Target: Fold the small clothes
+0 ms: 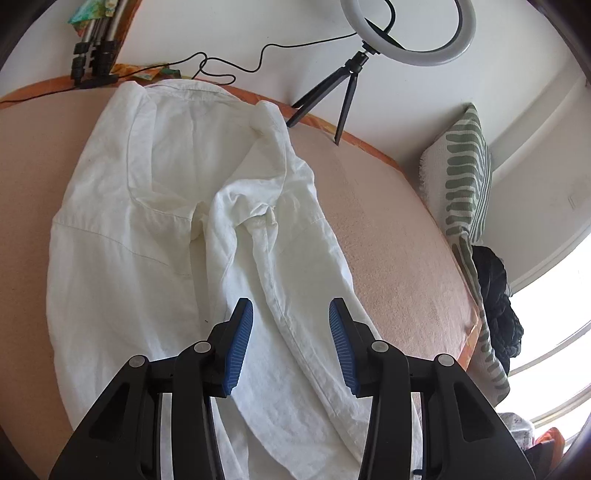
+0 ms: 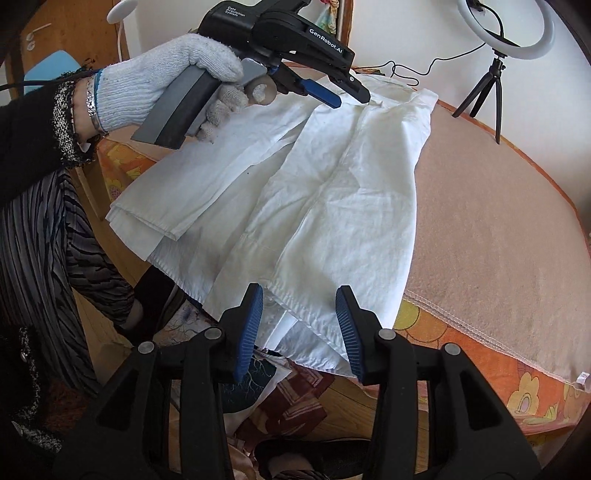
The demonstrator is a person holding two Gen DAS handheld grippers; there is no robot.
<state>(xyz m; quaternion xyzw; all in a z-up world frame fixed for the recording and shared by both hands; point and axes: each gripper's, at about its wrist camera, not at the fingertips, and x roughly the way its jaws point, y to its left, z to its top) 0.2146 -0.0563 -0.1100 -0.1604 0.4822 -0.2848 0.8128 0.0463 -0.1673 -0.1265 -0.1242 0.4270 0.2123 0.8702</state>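
Showing are one white garment (image 2: pixel 332 192), two grippers (image 1: pixel 291 345) (image 2: pixel 300 330), one ring light (image 1: pixel 408 31), one striped pillow (image 1: pixel 463 177) and one gloved hand (image 2: pixel 159 85).

Left wrist view: the shirt (image 1: pixel 177 206) lies on the blanket-covered bed (image 1: pixel 399 240), filling the centre and left of the frame. The left gripper (image 1: pixel 291 314) sits at bottom centre, above the shirt's lower part. A ring light on a tripod (image 1: pixel 408 33) stands at upper right, behind the bed's far edge. A cushion (image 1: pixel 463 173) leans at right, a heap of clothing (image 1: pixel 495 295) below it.

Right wrist view: the shirt (image 2: pixel 332 192) overhangs the bed's (image 2: pixel 498 229) near edge at centre. The right gripper (image 2: pixel 300 310) sits at bottom centre, before the hem. The left gripper (image 2: pixel 351 98), in a gloved hand (image 2: pixel 162 85), occupies the upper left, over the shirt's far end.
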